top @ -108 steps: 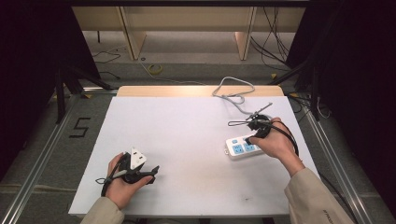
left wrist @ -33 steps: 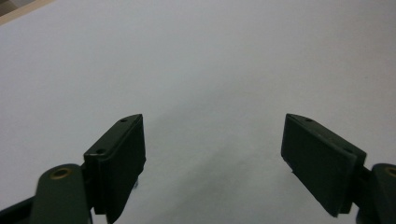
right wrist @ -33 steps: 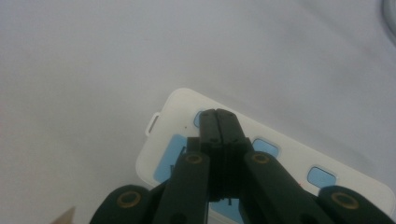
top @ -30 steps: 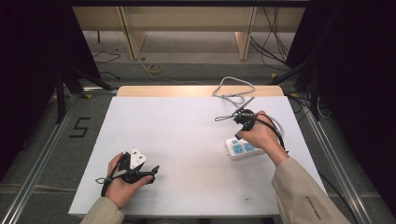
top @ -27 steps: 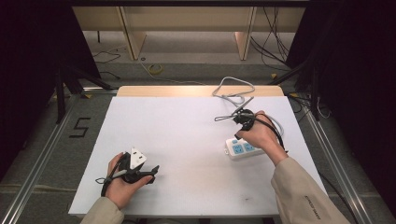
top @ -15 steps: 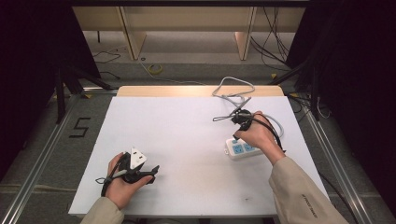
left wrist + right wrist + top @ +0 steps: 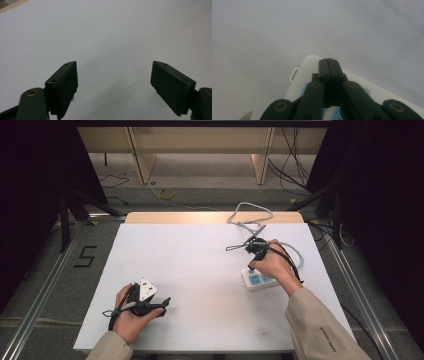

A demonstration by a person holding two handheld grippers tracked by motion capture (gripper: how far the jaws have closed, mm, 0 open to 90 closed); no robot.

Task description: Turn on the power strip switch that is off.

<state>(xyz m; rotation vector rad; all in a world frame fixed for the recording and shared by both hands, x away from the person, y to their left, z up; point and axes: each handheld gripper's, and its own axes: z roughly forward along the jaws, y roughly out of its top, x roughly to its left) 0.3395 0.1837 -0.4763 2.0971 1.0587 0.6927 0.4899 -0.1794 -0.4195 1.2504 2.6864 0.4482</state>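
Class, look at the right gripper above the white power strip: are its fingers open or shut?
Shut. The right gripper has its two black fingers pressed flat together, nothing between them, over the power strip.

Table: white top, pale wooden strip along its far edge
Floor: grey carpet, a taped "5"; loose cables
Sides: black drapes
Back: wooden legs

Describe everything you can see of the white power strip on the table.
The power strip is a white, plastic-looking block with rounded corners and pale blue socket panels on its top face. It lies flat on the right part of the white table, and a grey cable loops away from it toward the far edge. The right gripper, jaws shut, points down at its top near one end, by a small slot; whether they touch cannot be told.
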